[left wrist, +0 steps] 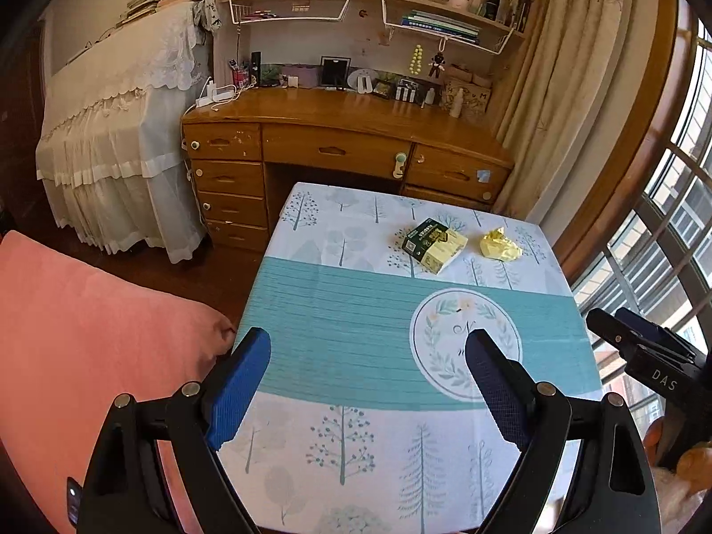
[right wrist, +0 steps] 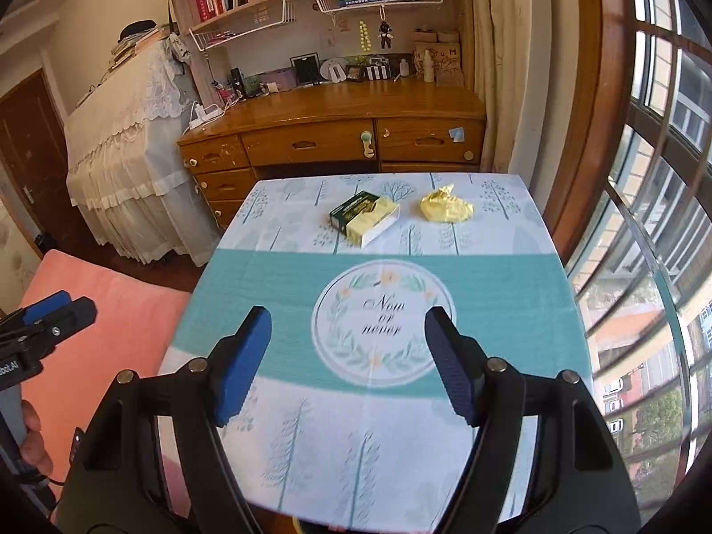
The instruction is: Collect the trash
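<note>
Two pieces of trash lie at the far end of a small table covered by a teal-and-white tree-print cloth [left wrist: 338, 311] [right wrist: 276, 293]. One is a green-and-yellow flattened carton [left wrist: 434, 242] [right wrist: 365, 217]. To its right sits a crumpled yellow paper wad [left wrist: 500, 245] [right wrist: 446, 207]. My left gripper [left wrist: 367, 351] hovers open over the near half of the table, well short of both items. My right gripper [right wrist: 347, 329] is open too, above the round wreath print, with nothing between its fingers. Each gripper shows at the edge of the other's view.
A wooden desk [left wrist: 338, 133] with drawers and bookshelves stands just beyond the table. A lace-draped piece of furniture [left wrist: 115, 142] is at the left, a pink cushion [left wrist: 89, 347] at the near left, curtains and a barred window [right wrist: 658, 187] at the right.
</note>
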A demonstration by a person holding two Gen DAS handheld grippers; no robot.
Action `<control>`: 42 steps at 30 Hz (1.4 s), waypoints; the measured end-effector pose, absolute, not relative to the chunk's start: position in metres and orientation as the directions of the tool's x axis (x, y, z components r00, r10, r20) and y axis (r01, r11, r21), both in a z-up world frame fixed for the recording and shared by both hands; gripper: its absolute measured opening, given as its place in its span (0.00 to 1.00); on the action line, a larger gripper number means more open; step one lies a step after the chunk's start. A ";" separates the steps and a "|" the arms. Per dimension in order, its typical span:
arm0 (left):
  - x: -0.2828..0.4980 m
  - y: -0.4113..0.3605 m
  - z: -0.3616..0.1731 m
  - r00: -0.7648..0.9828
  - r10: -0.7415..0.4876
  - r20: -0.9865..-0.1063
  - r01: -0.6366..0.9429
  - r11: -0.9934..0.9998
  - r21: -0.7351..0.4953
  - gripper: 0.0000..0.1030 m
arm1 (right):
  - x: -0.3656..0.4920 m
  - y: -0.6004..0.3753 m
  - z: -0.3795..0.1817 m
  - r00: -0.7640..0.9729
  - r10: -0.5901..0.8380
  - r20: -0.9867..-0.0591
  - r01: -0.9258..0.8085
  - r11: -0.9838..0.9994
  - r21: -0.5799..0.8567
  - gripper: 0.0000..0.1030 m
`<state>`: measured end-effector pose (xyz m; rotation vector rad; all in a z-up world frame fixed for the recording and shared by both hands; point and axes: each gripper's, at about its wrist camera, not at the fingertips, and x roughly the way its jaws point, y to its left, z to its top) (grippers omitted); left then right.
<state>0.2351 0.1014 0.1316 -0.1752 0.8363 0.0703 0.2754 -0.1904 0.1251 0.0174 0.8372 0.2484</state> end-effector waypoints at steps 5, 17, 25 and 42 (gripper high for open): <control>0.343 0.056 0.111 0.619 0.006 -0.785 -0.160 0.980 -0.119 0.88 | 0.386 -0.242 0.092 0.605 0.242 -0.758 -0.215 0.967 0.137 0.67; 0.554 -0.038 0.010 0.450 -0.003 -0.893 -0.171 0.981 -0.090 0.88 | 0.609 -0.279 -0.032 0.476 0.254 -0.842 -0.319 0.942 0.104 0.67; 0.631 -0.050 -0.051 0.316 0.027 -0.948 -0.225 0.973 -0.047 0.91 | 0.657 -0.253 -0.104 0.433 0.218 -0.875 -0.404 0.914 0.028 0.67; 0.715 -0.075 -0.131 0.066 0.306 -0.950 -0.325 0.907 0.270 0.95 | 0.659 -0.252 -0.126 0.402 0.307 -0.863 -0.412 0.902 0.129 0.26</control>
